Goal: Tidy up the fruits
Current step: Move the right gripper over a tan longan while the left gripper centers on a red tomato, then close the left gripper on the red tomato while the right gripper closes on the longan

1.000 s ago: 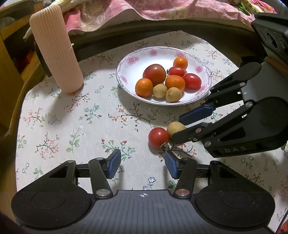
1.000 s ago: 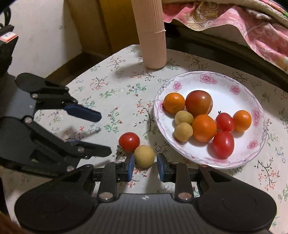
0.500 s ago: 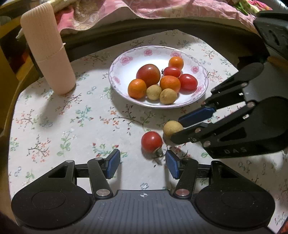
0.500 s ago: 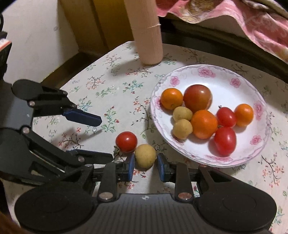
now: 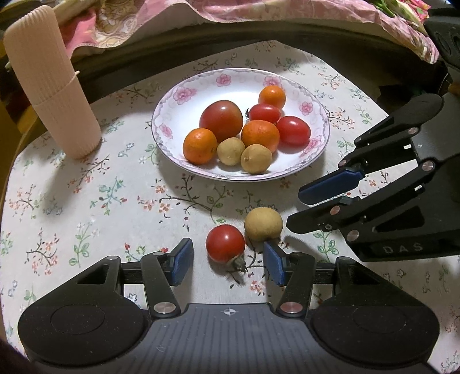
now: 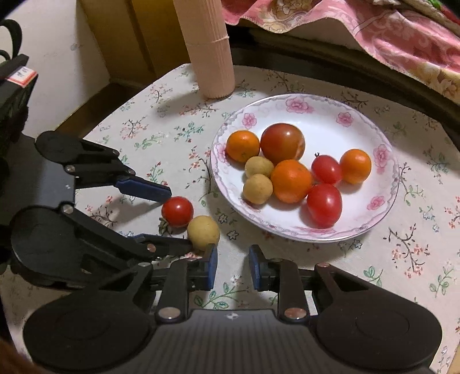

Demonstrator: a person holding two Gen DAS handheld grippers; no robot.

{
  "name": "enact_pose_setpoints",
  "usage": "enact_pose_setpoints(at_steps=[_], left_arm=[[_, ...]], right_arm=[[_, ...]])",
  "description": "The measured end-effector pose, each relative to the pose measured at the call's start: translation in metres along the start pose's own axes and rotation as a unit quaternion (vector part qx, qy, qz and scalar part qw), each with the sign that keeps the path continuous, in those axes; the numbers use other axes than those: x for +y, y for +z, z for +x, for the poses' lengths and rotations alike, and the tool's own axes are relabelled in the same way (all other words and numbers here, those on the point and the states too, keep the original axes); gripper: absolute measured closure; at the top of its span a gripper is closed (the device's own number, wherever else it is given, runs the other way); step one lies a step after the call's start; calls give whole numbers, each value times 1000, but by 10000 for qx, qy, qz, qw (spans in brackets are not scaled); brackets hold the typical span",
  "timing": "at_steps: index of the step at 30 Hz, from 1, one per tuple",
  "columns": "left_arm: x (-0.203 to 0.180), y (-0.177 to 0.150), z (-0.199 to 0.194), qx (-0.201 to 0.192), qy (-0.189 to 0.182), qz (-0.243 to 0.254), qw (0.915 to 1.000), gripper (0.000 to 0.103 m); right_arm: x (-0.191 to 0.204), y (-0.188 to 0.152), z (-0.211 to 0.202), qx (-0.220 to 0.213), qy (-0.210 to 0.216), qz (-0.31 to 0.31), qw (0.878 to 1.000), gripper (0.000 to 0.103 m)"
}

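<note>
A white floral plate (image 5: 178, 115) (image 6: 382, 135) holds several tomatoes, oranges and two tan longans. A red cherry tomato (image 5: 225, 243) (image 6: 177, 211) and a tan longan (image 5: 263, 224) (image 6: 203, 232) lie touching on the flowered tablecloth in front of it. My left gripper (image 5: 228, 263) (image 6: 178, 218) is open, its jaws on either side of the cherry tomato. My right gripper (image 6: 231, 264) (image 5: 294, 208) is open and empty, just right of the longan, which touches its left finger.
A tall ribbed pink cylinder (image 5: 51, 83) (image 6: 207, 49) stands at the table's back left. Pink patterned cloth (image 5: 258, 11) hangs behind the table's dark rim. The table edge curves close on the left.
My left gripper has advanced so the cherry tomato now sits between its fingers. My right gripper has shifted right, off the longan, and opened wider.
</note>
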State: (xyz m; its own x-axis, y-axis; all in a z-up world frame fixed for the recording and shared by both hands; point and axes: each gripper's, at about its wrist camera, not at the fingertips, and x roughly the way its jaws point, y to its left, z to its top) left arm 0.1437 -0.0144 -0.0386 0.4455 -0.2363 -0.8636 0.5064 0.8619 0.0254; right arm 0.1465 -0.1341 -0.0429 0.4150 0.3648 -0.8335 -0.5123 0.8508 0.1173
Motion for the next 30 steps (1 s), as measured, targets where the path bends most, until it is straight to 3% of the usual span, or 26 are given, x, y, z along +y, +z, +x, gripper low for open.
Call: enact_pose_setpoints(at_steps=[7,12,17,30], left_arm=[[0,2,2,-54,27,36,10000,41],[-4,4,2,-72,4,139,9999,57],[-4,1,0,-42,53,164,9998,67],[7,-13,-11,11,75,128,9999,67]], right_arm=[[-1,-3,2,86,5,55,9999,76],[-3,-4,1,81,-4,96,9999,76],[-3,-2,-1,49,-35,103,9999,76],[1,7,-3,-199,66,227,9995,75]])
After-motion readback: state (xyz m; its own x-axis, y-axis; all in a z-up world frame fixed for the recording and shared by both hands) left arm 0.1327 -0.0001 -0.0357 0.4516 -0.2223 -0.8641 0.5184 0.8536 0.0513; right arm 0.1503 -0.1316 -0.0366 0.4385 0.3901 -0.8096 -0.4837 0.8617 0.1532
